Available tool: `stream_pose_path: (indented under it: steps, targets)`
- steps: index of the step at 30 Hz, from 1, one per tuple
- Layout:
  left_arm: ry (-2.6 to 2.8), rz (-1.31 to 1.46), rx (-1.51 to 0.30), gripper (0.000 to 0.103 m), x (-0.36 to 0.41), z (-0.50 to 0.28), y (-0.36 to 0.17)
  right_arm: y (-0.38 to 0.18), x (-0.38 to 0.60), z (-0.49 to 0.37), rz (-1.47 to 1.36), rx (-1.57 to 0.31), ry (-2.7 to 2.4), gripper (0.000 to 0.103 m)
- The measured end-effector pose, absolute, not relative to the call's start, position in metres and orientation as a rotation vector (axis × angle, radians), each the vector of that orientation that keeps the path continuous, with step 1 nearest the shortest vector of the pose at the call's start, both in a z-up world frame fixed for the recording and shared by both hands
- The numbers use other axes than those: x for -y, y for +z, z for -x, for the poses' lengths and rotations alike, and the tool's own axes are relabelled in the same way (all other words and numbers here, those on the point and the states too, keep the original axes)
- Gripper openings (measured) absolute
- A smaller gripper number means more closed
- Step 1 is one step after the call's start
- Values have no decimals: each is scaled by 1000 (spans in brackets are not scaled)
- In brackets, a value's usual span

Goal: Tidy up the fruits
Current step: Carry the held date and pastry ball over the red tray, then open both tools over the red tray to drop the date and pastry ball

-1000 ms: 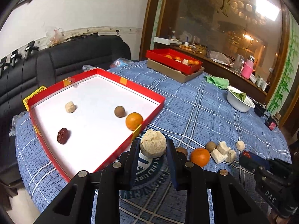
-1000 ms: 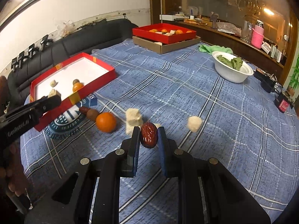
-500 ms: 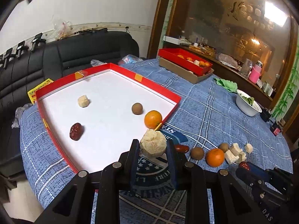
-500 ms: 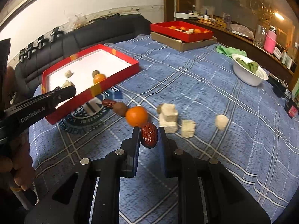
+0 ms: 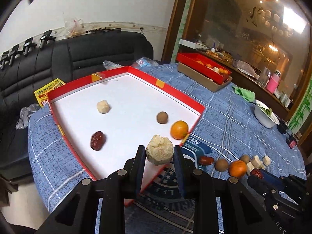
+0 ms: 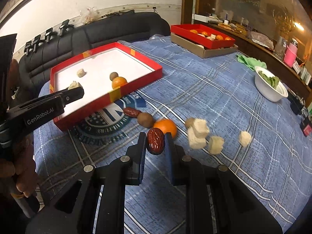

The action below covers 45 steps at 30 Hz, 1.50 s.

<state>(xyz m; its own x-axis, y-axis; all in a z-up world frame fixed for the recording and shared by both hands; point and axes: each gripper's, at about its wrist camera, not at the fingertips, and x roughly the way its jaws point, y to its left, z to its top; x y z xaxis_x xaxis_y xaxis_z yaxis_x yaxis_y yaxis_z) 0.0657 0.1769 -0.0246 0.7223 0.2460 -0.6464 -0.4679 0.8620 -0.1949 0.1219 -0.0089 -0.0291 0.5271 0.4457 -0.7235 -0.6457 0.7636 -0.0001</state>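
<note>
Left hand-held gripper pinches a pale chunk over the red tray near edge; drop spot lies just ahead. Right hand-held gripper clamps a date above the worktop, tray further off to its left

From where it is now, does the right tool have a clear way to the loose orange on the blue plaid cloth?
Probably not as it stands. The path to the loose orange looks clear, just past the right tool, but its jaws are already shut on a wrinkled dark red date. It would likely have to drop that off first.
</note>
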Motion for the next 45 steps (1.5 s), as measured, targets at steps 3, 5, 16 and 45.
stream_pose_path:
  steps: [3, 5, 16, 45]
  targets:
    - [416, 365, -648, 28, -184, -64, -23, -24, -3, -123, 295, -767, 671, 18]
    - [423, 367, -644, 28, -188, -63, -21, -22, -11, -123, 307, -761, 679, 18]
    - [456, 382, -634, 28, -207, -59, -20, -10, -47, -132, 343, -736, 654, 18]
    - [570, 421, -682, 28, -289, -105, -21, -34, -193, -192, 736, -868, 687, 18]
